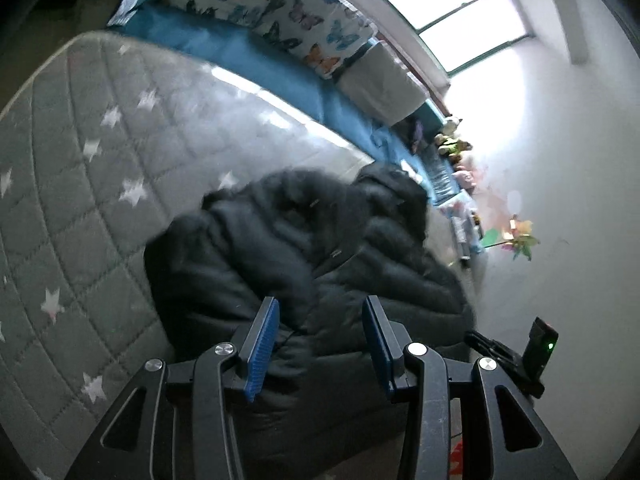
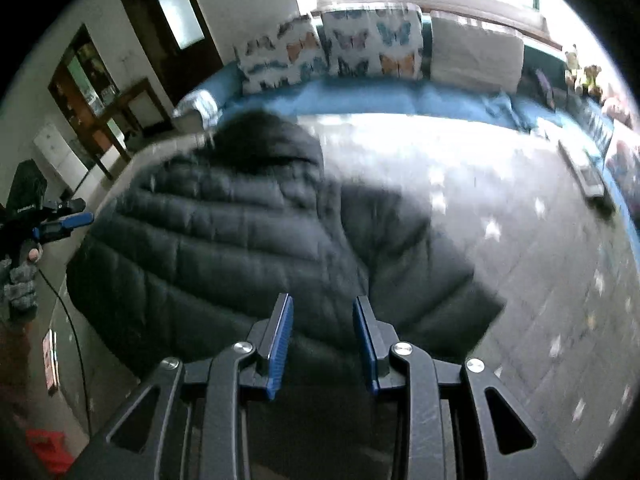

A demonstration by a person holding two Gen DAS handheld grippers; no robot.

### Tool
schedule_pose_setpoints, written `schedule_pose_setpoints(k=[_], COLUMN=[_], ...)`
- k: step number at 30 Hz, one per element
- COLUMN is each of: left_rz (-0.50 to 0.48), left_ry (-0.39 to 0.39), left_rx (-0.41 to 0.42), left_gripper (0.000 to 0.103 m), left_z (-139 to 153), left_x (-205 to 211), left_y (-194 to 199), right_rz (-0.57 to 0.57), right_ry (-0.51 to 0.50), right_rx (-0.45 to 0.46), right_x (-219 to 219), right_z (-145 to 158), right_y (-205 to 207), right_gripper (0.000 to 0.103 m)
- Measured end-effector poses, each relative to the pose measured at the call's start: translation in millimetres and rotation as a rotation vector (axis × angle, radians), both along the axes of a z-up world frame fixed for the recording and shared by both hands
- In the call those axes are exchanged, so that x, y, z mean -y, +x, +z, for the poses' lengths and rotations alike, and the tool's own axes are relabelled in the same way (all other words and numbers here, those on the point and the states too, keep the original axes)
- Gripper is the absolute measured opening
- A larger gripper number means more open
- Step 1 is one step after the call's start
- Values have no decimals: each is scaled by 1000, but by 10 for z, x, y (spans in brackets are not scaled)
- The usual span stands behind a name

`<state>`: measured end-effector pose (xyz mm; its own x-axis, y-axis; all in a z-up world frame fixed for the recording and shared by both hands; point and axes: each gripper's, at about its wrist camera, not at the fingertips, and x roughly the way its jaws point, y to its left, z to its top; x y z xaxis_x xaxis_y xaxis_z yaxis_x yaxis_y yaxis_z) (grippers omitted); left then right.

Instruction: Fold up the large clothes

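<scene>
Black puffer jacket (image 1: 304, 248) lay bunched on the grey star-quilted mattress (image 1: 92, 168), near its near edge, hood toward the far blue cushion (image 1: 248, 56) with butterfly pillows (image 1: 304, 12) along the window. Left gripper (image 1: 320, 344) hung over the jacket's near part, jaws partly apart, blue pads (image 1: 262, 350) clear of the fabric, nothing clamped. Right gripper (image 2: 322, 342) likewise stood partly open above the jacket (image 2: 224, 240), holding nothing. Seen at far left of the right wrist view: the other gripper and a gloved hand (image 2: 22, 276). Both views blurred.
</scene>
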<state>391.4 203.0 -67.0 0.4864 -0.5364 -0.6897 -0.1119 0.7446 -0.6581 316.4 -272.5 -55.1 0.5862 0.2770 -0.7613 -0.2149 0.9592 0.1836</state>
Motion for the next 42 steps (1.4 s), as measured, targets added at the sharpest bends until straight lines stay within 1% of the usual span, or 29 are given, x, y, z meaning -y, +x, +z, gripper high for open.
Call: schedule_pose_setpoints(k=[3,5,7,9,10,11,12,13,14,15,17,18,19,20,23,27,29,31,35,37,38,40,42], left_rz=[21,40,47,45,50,58,71,80,82,83,69,62,60,55,53,52,58,64,78,83,85,92,100], left_ry=[-45,-57,-52,-37,-33,-25,-10,11,44,77,127,140,135,122,86,18,-3,-6,16,39,63,86,99], left_rx=[-13,-14,-18,-2,19,37,57,82,100,112,132,131,122,116,80,46,46,42,17,-2,-21,-30,-32], left_gripper=[46,46,46,47,47,47,51,57,70,76,76,77,78,80,80,81,81,82,83,83,83,83,87], left_z=[-199,-247,-226,-86,-3,49,114,172,218,250,307,311,297,281,186,21,-42,-92,-174,-232,-268,-326,-375], left_x=[5,-2,3,-11,-35,-60,-80,-87,-78,-69,-7,17,29,35,25,-55,-82,-90,-126,-152,-162,-193,-201], left_y=[-2,-9,-57,-172,-251,-325,-408,-498,-575,-636,-726,-760,-781,-786,-743,-592,-538,-481,-407,-380,-369,-374,-379], right_rz=[3,2,5,0,-8,-20,-27,-32,-38,-46,-57,-64,-69,-74,-88,-75,-70,-67,-60,-59,-58,-56,-49], right_ry=[25,41,48,68,78,94,116,140,165,195,295,336,361,370,403,494,547,565,585,582,588,604,623], right_rx=[-24,-30,-17,11,22,33,41,46,48,46,26,9,-6,-22,-68,-98,-106,-120,-141,-151,-154,-161,-159], right_x=[16,33,70,157,211,272,340,410,474,540,676,724,766,792,825,890,905,905,862,842,837,844,853], right_z=[-221,-248,-177,-62,-23,17,46,59,59,51,-8,-58,-120,-185,-337,-522,-586,-645,-704,-721,-727,-749,-779], right_y=[52,98,52,-68,-127,-186,-232,-279,-317,-352,-381,-372,-361,-341,-280,-180,-114,-54,66,95,106,116,125], right_gripper=[35,34,34,34,36,46,53,67,70,70,71,71,73,73,73,75,80,83,93,95,96,97,99])
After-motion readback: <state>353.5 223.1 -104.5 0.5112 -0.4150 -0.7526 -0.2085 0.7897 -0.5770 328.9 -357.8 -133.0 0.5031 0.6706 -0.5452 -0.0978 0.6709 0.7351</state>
